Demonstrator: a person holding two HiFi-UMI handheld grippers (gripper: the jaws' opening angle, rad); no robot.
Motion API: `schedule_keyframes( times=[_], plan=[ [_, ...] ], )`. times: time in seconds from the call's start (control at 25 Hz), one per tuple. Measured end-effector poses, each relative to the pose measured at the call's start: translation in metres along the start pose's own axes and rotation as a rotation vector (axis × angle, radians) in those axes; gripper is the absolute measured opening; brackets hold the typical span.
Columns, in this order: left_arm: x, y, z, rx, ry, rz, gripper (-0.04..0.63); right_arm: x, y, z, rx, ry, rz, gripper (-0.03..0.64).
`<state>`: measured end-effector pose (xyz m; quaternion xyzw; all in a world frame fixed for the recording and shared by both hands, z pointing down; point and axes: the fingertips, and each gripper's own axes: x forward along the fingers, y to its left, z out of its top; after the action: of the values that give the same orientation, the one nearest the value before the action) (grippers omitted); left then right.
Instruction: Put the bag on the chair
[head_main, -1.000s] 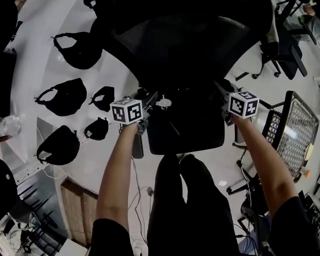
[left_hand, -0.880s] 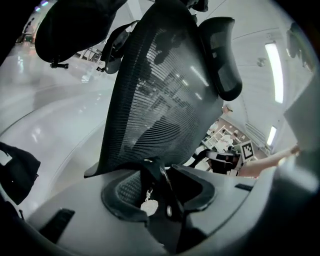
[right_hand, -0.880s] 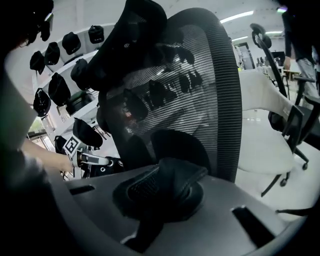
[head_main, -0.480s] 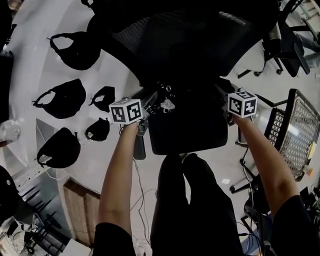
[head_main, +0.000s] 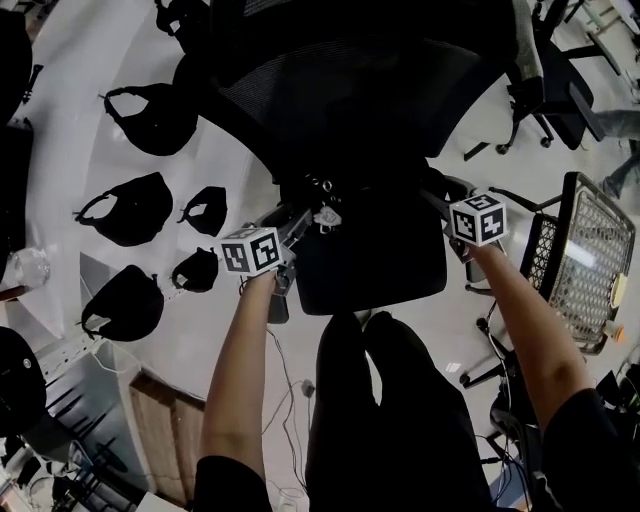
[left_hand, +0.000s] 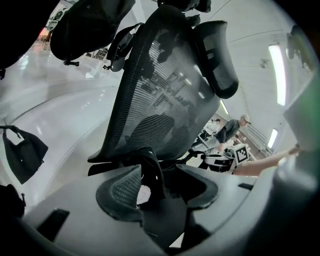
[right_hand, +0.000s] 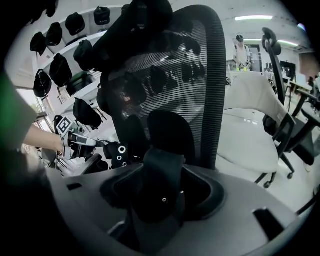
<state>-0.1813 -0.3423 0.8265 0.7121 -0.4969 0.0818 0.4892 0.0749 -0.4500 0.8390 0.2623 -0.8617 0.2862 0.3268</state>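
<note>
Bag on the chair yet?

Yes. It lies on the black seat, up against the foot of the mesh backrest. From the head view its metal rings and a small white tag show at its left end.

And the left gripper?

It is at the seat's left edge, by that tagged end. In the left gripper view its jaws are opening and stand wide, with a black strap of the bag rising between them. The strap runs close to one pad, but neither pad presses it.

The right gripper?

It is at the seat's right edge, and its jaws are opening too. In the right gripper view a broad black band of the bag stands up between them, loose, with a gap on either side.

So nothing is gripped?

Nothing that I can see; both sets of jaws are released.

What lies around?

A white table is to the left with other black bags spread on it, well apart from the chair. To the right a pale mesh chair stands on the floor. In the right gripper view a white chair stands just beside the black one.
</note>
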Motion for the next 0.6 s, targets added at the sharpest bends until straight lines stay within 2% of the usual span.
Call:
schedule_keyframes(
  times=[0.16, 0.36, 0.48, 0.6],
  plan=[
    [-0.012, -0.024, -0.008, -0.003, -0.005, -0.008, 0.192, -0.026, 0.003, -0.005, -0.003, -0.001, -0.02, 0.229],
    [-0.028, -0.064, -0.015, -0.101, -0.074, -0.051, 0.192, -0.065, 0.016, -0.007, 0.013, -0.03, -0.023, 0.229],
    [-0.046, -0.102, -0.013, -0.16, -0.139, -0.107, 0.192, -0.095, 0.037, -0.013, -0.026, -0.032, -0.021, 0.229],
    [-0.066, -0.132, -0.017, -0.138, -0.159, -0.137, 0.192, -0.125, 0.062, -0.011, -0.025, -0.066, -0.016, 0.229]
  ],
)
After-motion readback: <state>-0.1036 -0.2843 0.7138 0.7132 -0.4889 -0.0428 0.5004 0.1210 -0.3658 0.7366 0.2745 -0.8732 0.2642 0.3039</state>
